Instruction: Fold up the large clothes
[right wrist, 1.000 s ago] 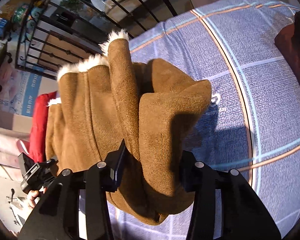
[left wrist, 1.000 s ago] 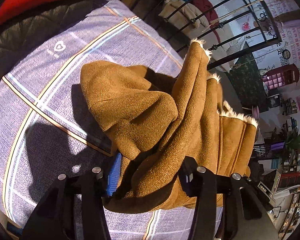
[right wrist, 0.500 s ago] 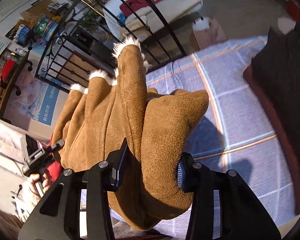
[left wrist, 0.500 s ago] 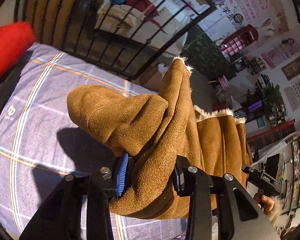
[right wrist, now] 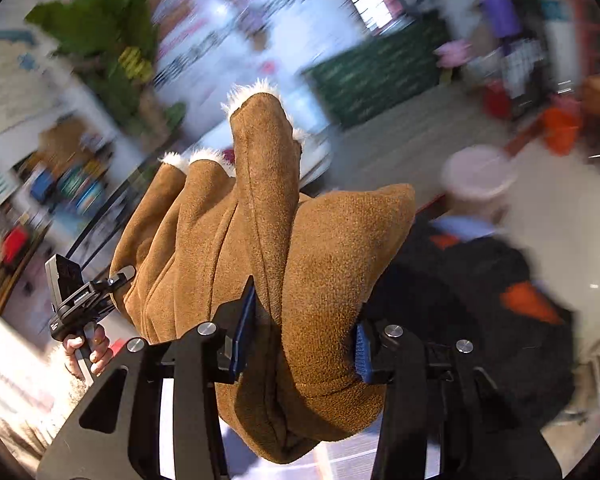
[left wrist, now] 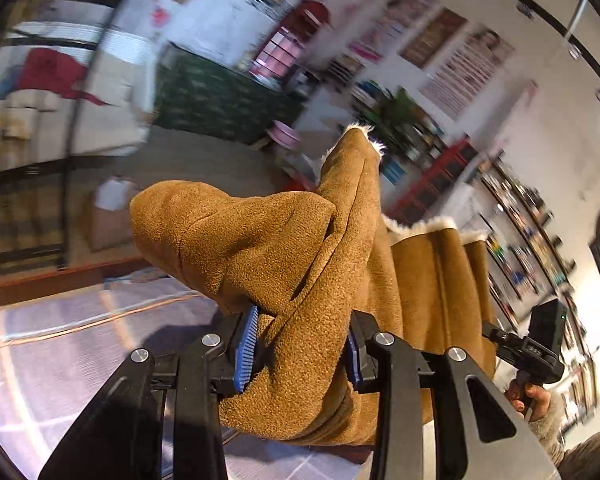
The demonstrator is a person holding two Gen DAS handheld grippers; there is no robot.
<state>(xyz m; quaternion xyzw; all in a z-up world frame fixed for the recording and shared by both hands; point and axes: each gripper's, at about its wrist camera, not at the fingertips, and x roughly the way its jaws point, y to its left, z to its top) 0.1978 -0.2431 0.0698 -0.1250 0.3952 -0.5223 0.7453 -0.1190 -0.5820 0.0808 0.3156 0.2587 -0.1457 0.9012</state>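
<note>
L gripper (left wrist: pixel 300 348) clamped on thick bunch of brown coat (left wrist: pixel 284 248), blue pads (left wrist: pixel 246 348) pressed into fabric both sides. R gripper (right wrist: pixel 300 340) same, gripping other bunch of coat (right wrist: pixel 320 248). Coat hangs betw my two grippers, up off bed (left wrist: pixel 68 360), white fur trim (left wrist: pixel 420 226) along top edge. From L cam I see R hand (left wrist: pixel 534 396) w/ its gripper at far right; from R cam, L hand (right wrist: pixel 86 350) at lower left. Bkgd blurred: shelves, plant (right wrist: pixel 104 36), posters. Dark bundle (right wrist: pixel 472 304) right of coat in R cam, can't tell what.
</note>
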